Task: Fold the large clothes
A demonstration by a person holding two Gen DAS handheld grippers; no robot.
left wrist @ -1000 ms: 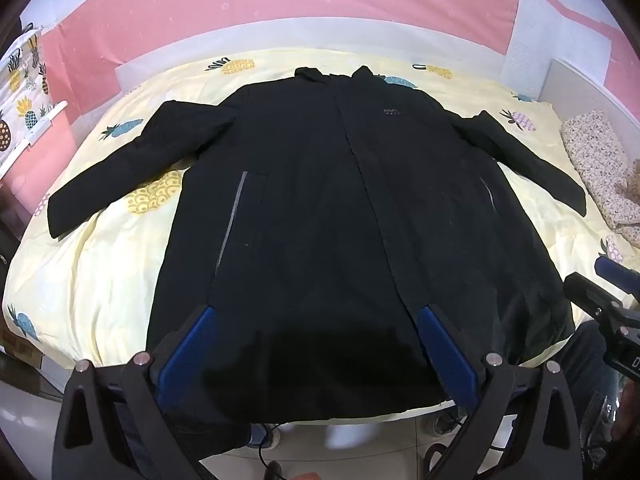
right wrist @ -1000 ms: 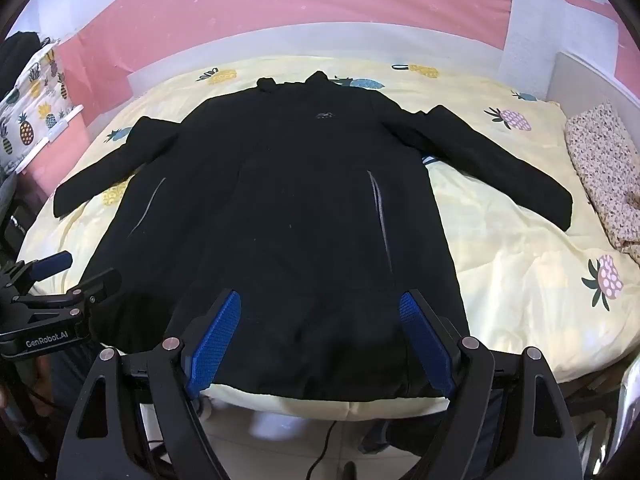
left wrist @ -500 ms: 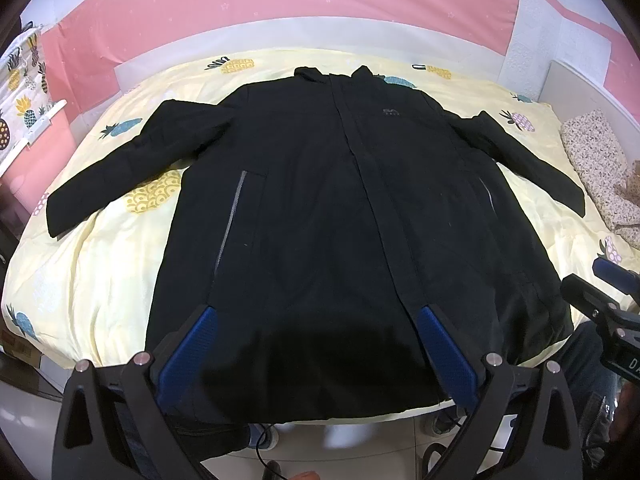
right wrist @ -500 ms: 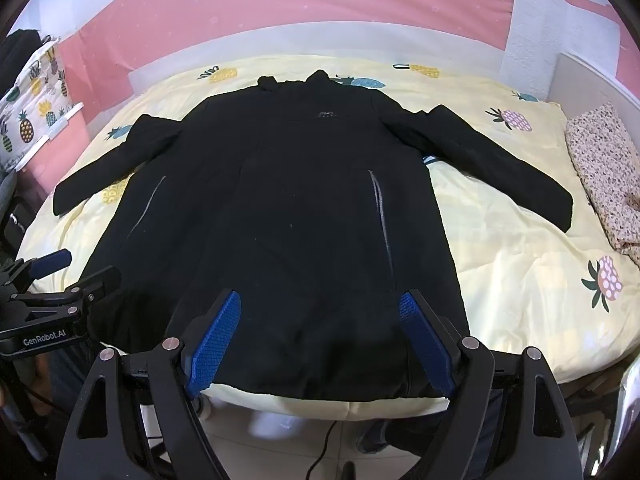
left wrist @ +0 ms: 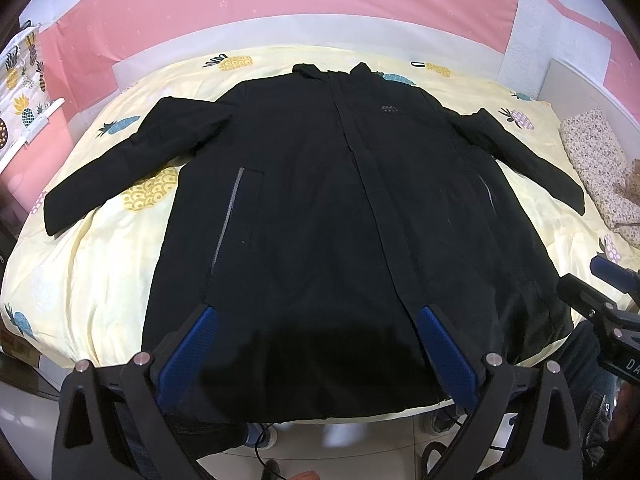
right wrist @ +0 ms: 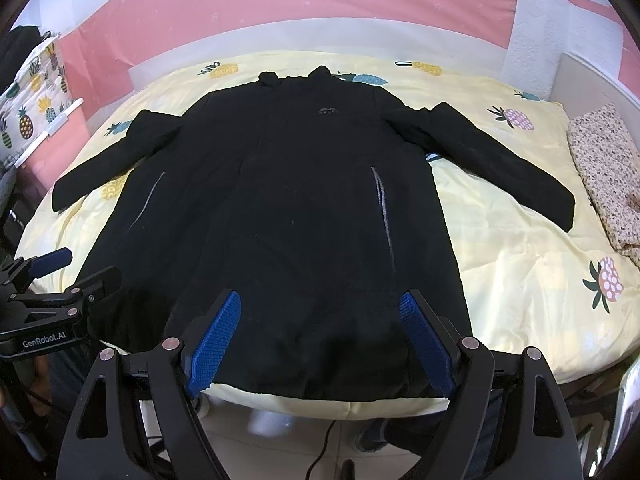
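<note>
Black coat [left wrist: 328, 216] spread flat, front up, on the pineapple-print bedspread [left wrist: 100, 248], collar far, hem at the near edge, both sleeves out to the sides. No fold is made: the task appears to be at its opening step. Next, each claw would need to reach out to a sleeve or side edge. Left gripper [left wrist: 316, 344] and right gripper [right wrist: 318, 326] hover above the hem, jaws wide apart, holding nothing.
</note>
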